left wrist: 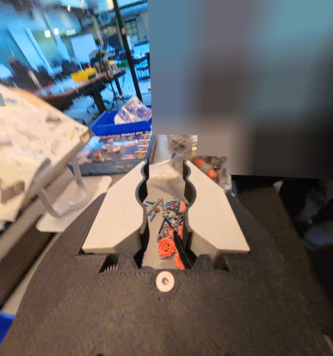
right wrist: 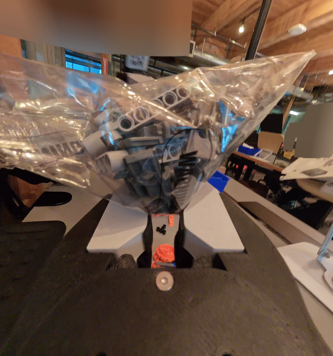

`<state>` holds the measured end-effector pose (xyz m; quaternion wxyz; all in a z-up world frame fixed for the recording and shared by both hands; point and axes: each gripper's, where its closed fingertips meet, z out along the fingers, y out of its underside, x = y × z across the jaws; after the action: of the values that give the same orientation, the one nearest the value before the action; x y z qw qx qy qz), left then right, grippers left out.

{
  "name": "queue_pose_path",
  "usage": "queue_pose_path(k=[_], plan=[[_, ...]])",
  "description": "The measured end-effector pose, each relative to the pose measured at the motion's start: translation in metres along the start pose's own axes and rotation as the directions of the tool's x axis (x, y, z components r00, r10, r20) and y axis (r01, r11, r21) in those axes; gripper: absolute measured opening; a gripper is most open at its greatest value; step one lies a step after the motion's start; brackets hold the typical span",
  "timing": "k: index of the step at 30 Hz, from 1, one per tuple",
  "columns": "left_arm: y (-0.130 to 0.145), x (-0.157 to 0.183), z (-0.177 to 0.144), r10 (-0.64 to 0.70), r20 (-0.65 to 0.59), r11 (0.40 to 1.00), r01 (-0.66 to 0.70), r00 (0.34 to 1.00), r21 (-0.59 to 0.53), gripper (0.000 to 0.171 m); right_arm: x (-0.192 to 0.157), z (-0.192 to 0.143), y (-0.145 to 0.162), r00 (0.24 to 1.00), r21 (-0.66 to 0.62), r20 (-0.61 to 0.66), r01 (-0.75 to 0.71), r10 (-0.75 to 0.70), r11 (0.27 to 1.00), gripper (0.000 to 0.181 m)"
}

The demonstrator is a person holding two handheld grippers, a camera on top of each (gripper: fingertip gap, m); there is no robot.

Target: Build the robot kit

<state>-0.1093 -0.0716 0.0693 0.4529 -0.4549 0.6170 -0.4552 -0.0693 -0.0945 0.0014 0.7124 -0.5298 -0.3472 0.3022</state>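
Note:
My left gripper (left wrist: 165, 163) is open and empty, low over a pile of small building parts (left wrist: 167, 212) on the grey table: blue pins, grey connectors and an orange gear (left wrist: 165, 247). A clear plastic bag (left wrist: 181, 146) shows just beyond its fingertips. In the right wrist view that bag (right wrist: 161, 134) is full of grey beams and dark parts and is raised off the table. Its bottom covers the tips of my right gripper (right wrist: 164, 208), whose jaws stand close together on it. Below lie an orange gear (right wrist: 164, 251), black pins (right wrist: 161, 229) and a small orange piece (right wrist: 171, 220).
A printed booklet (left wrist: 27, 138) rests on a white wire stand (left wrist: 75, 196) at the left; it also shows in the right wrist view (right wrist: 315, 167). A blue kit box (left wrist: 119, 154) and a blue bin (left wrist: 121, 125) stand behind the pile. Other tables stand farther back. Spacing between my two grippers at the tips: around 9 cm. My left tips are about 25 cm from the orange gear (left wrist: 165, 247), my right tips only 20 cm. The right camera catches it too, in the right wrist view (right wrist: 168, 250).

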Motion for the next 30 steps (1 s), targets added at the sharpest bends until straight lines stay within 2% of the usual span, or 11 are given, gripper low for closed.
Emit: queue_pose_path(k=[2, 5, 11, 16, 18, 21, 23, 27, 30], plan=[[0.011, -0.013, 0.004, -0.148, -0.034, 0.989, 0.149, 0.988, 0.016, 0.032, -0.005, -0.003, -0.01, 0.998, 0.021, 0.0, 0.059, -0.059, 0.998, 0.02], [0.042, -0.008, 0.026, -0.311, -0.106, 0.949, 0.302, 0.945, -0.091, 0.042, -0.008, -0.007, -0.019, 0.996, 0.048, 0.009, 0.083, -0.084, 0.995, 0.02], [0.05, 0.01, 0.049, -0.545, -0.279, 0.836, 0.538, 0.791, -0.106, 0.035, 0.002, -0.014, -0.011, 1.0, 0.046, 0.021, 0.015, -0.016, 0.999, 0.021], [0.048, 0.013, 0.053, -0.549, -0.314, 0.827, 0.557, 0.774, -0.075, 0.012, 0.009, -0.017, -0.005, 1.0, 0.025, -0.006, 0.019, -0.019, 1.0, 0.021], [0.049, 0.013, 0.053, -0.535, -0.307, 0.838, 0.541, 0.787, -0.074, 0.01, 0.009, -0.017, -0.005, 0.999, 0.016, -0.011, 0.031, -0.031, 0.999, 0.02], [0.048, 0.006, 0.049, -0.503, -0.277, 0.86, 0.508, 0.819, -0.059, 0.023, 0.013, -0.017, 0.0, 0.994, -0.034, -0.052, 0.092, -0.094, 0.995, 0.02], [0.049, -0.003, 0.045, -0.472, -0.228, 0.88, 0.472, 0.852, -0.056, 0.034, 0.023, -0.018, 0.01, 0.977, -0.129, -0.113, 0.166, -0.181, 0.978, 0.019], [0.034, 0.003, 0.036, -0.367, -0.236, 0.928, 0.372, 0.9, -0.022, 0.041, 0.044, -0.025, 0.041, 0.911, -0.383, -0.175, 0.287, -0.374, 0.878, 0.018], [0.031, 0.018, 0.04, -0.226, -0.209, 0.974, 0.222, 0.951, -0.042, 0.045, 0.048, -0.026, 0.054, 0.889, -0.477, -0.165, 0.307, -0.427, 0.823, 0.017]])
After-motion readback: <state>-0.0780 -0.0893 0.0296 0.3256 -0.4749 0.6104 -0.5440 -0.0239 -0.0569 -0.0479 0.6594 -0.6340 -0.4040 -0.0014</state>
